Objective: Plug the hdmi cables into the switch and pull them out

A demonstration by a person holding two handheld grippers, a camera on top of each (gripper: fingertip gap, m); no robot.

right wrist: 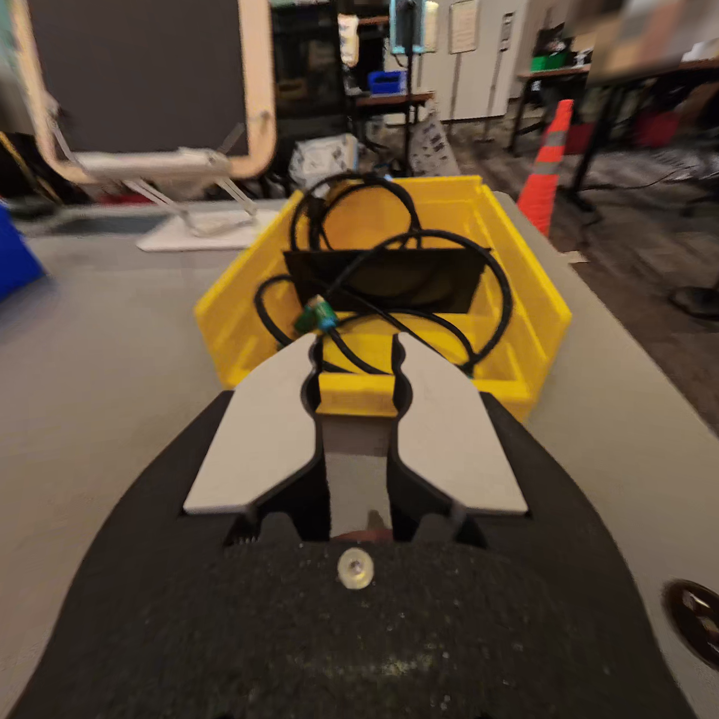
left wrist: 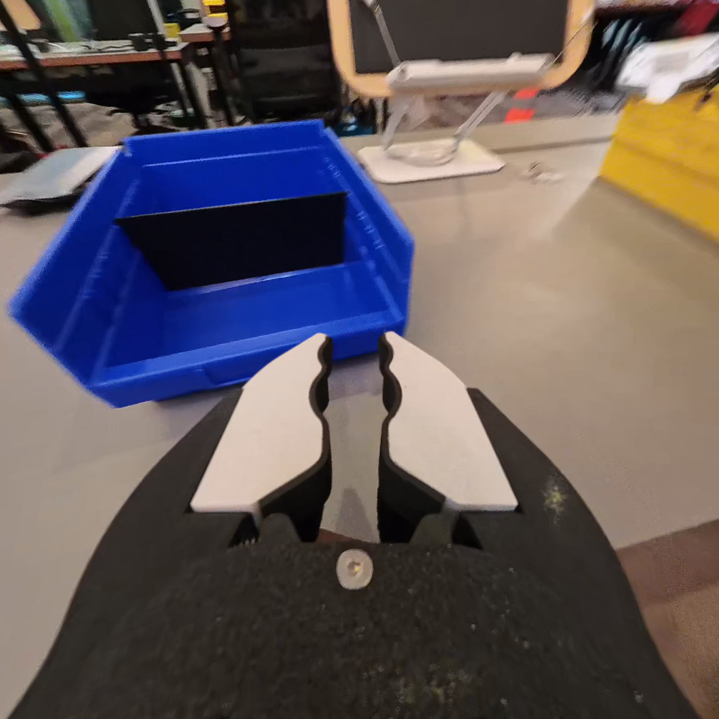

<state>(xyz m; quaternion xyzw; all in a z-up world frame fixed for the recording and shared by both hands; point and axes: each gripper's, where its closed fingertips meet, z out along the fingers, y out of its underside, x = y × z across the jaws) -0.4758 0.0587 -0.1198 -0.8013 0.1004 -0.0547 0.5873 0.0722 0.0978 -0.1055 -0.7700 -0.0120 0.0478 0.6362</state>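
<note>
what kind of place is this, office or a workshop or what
Most likely a lab or workshop. A grey table holds a blue parts bin and a yellow bin of black cables. Behind it stand cluttered workbenches and an orange traffic cone.

Nothing is reading clearly; the papers on the far wall (right wrist: pixel 463 25) are showing only blur; no labels are standing out.

Glossy plastic yellow bin (right wrist: pixel 544 311), blue bin (left wrist: pixel 70 311)

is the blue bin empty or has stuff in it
Empty as far as visible: the blue bin shows only its black divider and bare floor; behind the divider is hidden.
</note>
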